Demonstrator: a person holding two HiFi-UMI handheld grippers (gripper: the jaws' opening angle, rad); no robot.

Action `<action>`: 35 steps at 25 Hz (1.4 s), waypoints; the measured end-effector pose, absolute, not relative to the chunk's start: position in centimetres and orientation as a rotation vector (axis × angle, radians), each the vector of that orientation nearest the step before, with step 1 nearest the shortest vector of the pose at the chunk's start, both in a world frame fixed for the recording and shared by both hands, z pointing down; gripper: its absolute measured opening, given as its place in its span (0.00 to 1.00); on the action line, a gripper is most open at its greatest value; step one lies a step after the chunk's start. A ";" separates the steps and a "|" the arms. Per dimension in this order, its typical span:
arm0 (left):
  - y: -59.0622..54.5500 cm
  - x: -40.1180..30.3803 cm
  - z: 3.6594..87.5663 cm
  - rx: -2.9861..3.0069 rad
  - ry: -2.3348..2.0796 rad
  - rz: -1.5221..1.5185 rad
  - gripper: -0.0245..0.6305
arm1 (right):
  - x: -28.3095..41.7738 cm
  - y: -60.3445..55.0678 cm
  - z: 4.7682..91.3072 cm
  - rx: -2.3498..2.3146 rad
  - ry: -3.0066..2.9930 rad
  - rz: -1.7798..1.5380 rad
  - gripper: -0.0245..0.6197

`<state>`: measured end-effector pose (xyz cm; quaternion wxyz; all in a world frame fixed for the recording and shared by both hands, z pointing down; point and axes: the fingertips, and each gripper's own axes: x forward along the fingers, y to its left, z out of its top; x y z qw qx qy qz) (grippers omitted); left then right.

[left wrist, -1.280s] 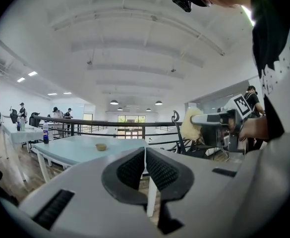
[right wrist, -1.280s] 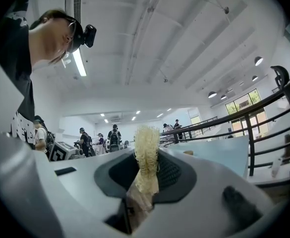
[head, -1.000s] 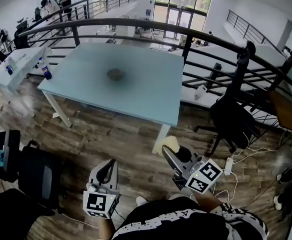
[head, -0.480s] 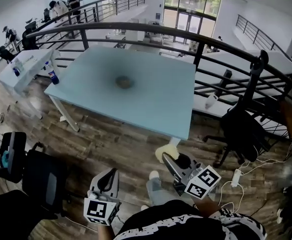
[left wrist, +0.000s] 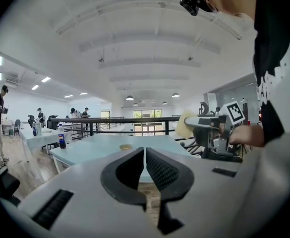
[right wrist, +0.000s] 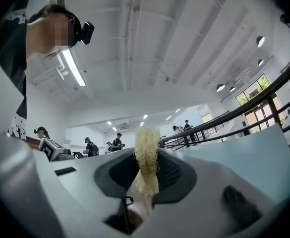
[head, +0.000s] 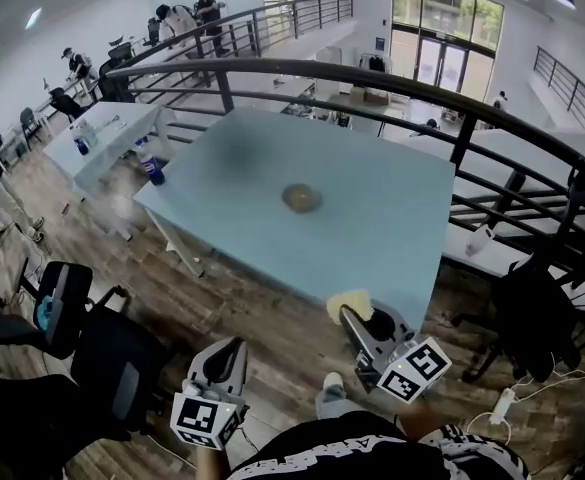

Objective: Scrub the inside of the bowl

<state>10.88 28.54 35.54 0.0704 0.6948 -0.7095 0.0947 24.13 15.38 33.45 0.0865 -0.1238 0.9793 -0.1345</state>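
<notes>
A small brownish bowl (head: 301, 198) sits near the middle of the pale blue table (head: 372, 238); the left gripper view shows the bowl (left wrist: 126, 147) far ahead. My right gripper (head: 357, 316) is shut on a pale yellow scrub pad (head: 349, 305), hanging just off the table's near edge. In the right gripper view the pad (right wrist: 146, 158) stands upright, pinched between the jaws. My left gripper (head: 234, 349) is shut and holds nothing, lower left over the wooden floor, well short of the table. Its tips (left wrist: 145, 152) meet in its own view.
A black railing (head: 392, 83) curves behind the table. A white table (head: 107, 133) with a blue bottle (head: 150, 166) stands to the left. Black chairs (head: 112, 358) sit at lower left, another chair (head: 537, 318) at right. People stand far off at upper left.
The view has swung and closed in on the table, so the bowl now sits lower and further right in the picture. Both grippers have come forward with it; the pad now reaches the table's edge.
</notes>
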 end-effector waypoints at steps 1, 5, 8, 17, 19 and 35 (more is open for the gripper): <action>27.5 10.7 35.3 2.092 -2.133 0.293 0.06 | 23.7 14.3 33.5 -0.361 2.916 -0.411 0.16; 23.9 9.9 34.6 2.086 -2.115 0.311 0.06 | 22.3 10.7 33.3 -0.341 2.904 -0.437 0.16; 20.6 9.3 34.7 2.081 -2.104 0.294 0.06 | 21.9 7.8 33.6 -0.337 2.900 -0.444 0.16; 12.0 8.7 34.4 2.061 -2.135 0.287 0.06 | 22.0 0.3 35.2 -0.346 2.892 -0.464 0.16; 11.2 9.0 35.1 2.063 -2.120 0.316 0.06 | 21.9 -0.4 35.5 -0.337 2.891 -0.463 0.16; 3.4 6.6 37.5 2.208 -1.941 0.289 0.07 | 19.7 -2.8 35.9 -0.444 2.906 -0.402 0.16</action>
